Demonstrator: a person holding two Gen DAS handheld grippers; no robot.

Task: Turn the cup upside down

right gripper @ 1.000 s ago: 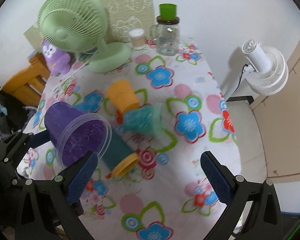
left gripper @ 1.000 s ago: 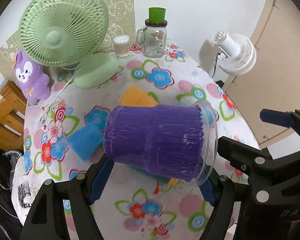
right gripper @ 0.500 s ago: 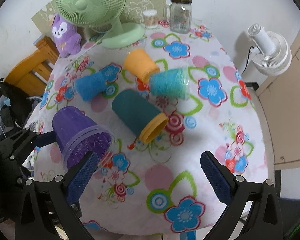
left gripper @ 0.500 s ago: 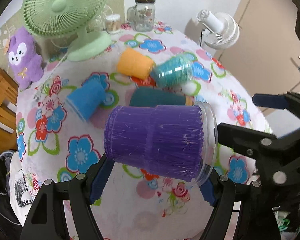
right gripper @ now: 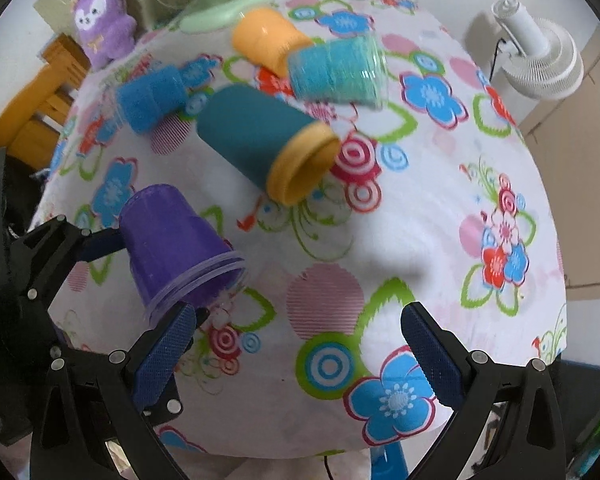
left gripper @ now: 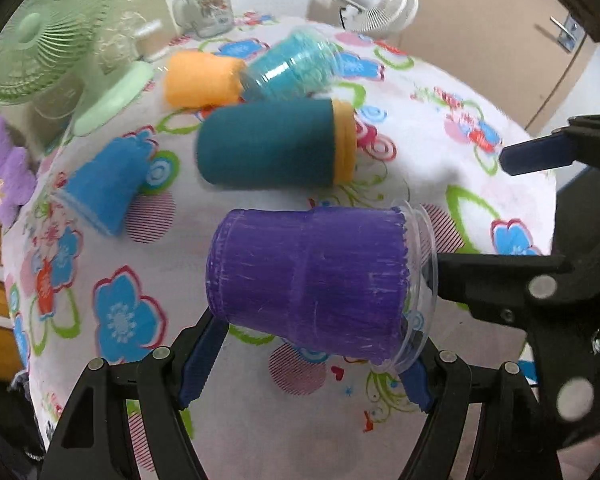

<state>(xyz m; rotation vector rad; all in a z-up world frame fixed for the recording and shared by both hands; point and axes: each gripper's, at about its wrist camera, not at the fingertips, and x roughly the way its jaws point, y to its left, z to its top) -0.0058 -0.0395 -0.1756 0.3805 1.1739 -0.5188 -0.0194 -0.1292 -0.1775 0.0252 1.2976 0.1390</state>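
Note:
My left gripper (left gripper: 304, 372) is shut on a purple cup (left gripper: 312, 280) and holds it above the flowered tablecloth (left gripper: 112, 288). In the right wrist view the purple cup (right gripper: 172, 248) is tilted with its clear rim down and to the right, close over the table, held by the left gripper (right gripper: 100, 244). My right gripper (right gripper: 296, 356) is open and empty over the table's near edge, beside the cup. Its blue fingertip (left gripper: 540, 156) shows at the right of the left wrist view.
A teal cup with a yellow rim (right gripper: 264, 144), a blue cup (right gripper: 152, 96), an orange cup (right gripper: 268, 40) and a turquoise cup (right gripper: 336, 72) lie on their sides. A green fan (left gripper: 40, 52), purple plush (right gripper: 104, 20), glass jar (left gripper: 206, 4) and white fan (right gripper: 540, 56) stand around.
Both grippers have moved down toward the table. The purple cup has tipped from lying sideways to rim-down and now hangs close over the cloth. The right gripper stays open.

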